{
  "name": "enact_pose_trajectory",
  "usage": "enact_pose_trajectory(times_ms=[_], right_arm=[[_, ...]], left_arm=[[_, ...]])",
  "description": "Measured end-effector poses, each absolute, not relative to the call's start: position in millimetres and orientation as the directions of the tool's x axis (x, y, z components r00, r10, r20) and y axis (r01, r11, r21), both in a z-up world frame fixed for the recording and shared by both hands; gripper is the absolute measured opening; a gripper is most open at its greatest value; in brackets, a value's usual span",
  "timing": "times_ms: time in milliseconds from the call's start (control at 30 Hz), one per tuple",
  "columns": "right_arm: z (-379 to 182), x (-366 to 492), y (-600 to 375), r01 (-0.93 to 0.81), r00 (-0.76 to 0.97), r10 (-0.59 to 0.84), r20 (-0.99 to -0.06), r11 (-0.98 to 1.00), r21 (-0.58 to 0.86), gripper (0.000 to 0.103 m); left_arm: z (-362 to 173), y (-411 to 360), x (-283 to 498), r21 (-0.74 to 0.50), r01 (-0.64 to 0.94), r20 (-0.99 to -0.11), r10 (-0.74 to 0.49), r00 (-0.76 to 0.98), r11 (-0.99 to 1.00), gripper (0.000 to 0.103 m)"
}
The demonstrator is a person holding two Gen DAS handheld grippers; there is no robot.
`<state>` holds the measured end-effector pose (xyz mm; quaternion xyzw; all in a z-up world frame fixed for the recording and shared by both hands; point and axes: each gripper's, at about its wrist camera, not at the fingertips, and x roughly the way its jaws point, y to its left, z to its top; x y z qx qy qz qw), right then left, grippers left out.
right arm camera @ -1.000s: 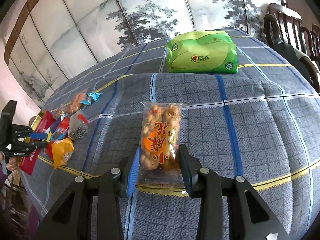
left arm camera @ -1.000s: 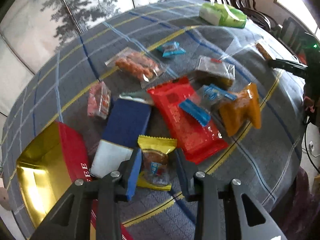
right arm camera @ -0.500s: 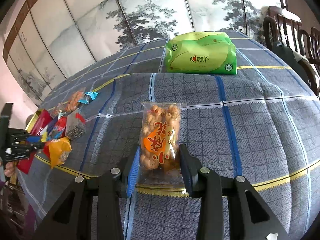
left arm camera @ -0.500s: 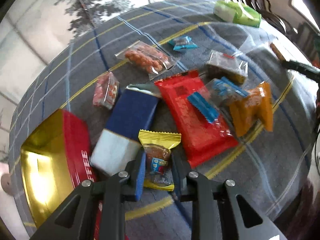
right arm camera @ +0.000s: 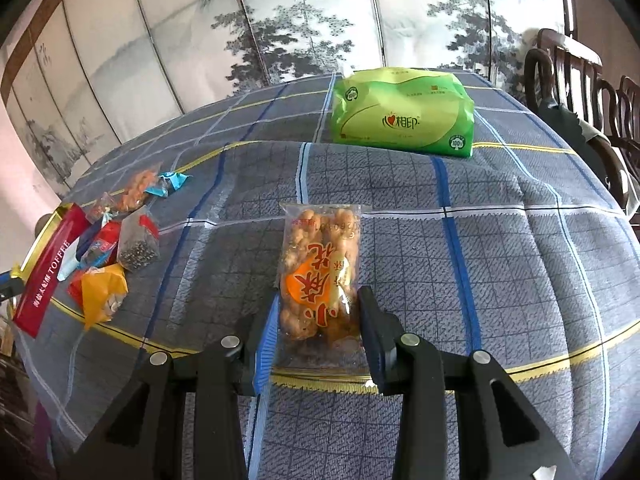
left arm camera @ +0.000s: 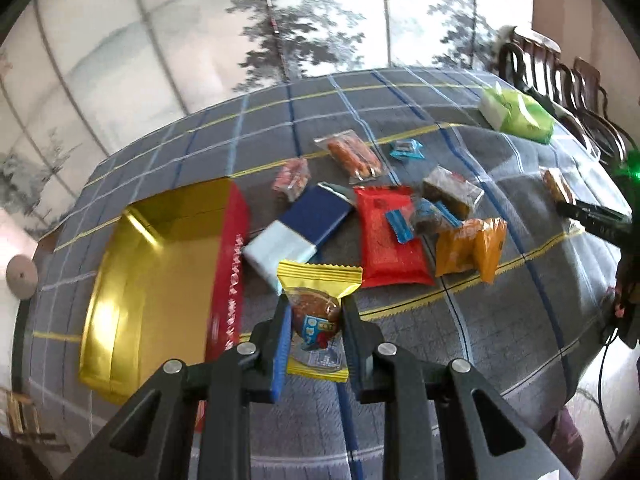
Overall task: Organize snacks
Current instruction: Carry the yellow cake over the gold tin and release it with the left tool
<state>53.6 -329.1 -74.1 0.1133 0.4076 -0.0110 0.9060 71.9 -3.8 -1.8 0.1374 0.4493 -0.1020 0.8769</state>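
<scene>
My left gripper (left arm camera: 314, 320) is shut on a yellow snack packet (left arm camera: 318, 308) and holds it just above the checked tablecloth, beside the open gold tin with a red side (left arm camera: 160, 280). Past it lies a pile of snacks: a blue-and-white pack (left arm camera: 298, 232), a red pack (left arm camera: 390, 236) and an orange pack (left arm camera: 470, 248). In the right wrist view my right gripper (right arm camera: 318, 312) is shut on a clear bag of fried dough twists (right arm camera: 320, 268) that rests on the cloth. The tin (right arm camera: 48, 276) and the pile (right arm camera: 120, 240) sit at that view's far left.
A green tissue pack (right arm camera: 400, 120) stands at the back of the table, also the green tissue pack (left arm camera: 516, 116) at the left wrist view's upper right. Dark wooden chairs (right arm camera: 580, 92) line the right side. A painted screen runs behind the table. The table's edge (left arm camera: 560, 380) drops off at the front right.
The left jaws closed on the yellow packet and lifted it off the cloth, swinging towards the gold tin. The right gripper and its bag have stayed put.
</scene>
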Motion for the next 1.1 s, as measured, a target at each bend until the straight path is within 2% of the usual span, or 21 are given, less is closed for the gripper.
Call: enact_pose_trajectory(times_ms=[733,933,1100], right_arm=[[-75,55,-315,0.120,0.651,-0.008,-0.759,0.989,0.092,0.036],[-73,54,-309,0.139,0.638,-0.036,-0.769,0.988,0.070,0.036],[-70,51,-312,0.159,0.629,0.017,-0.777,0.976,0.150,0.035]], left_arm=[[14,72,69,0.187,0.132,-0.786,0.068,0.615,0.973,0.024],[11,99,95,0.204,0.130,-0.798,0.088,0.596,0.970,0.024],[2,132,146,0.186,0.143,-0.841,0.082,0.535,0.972,0.024]])
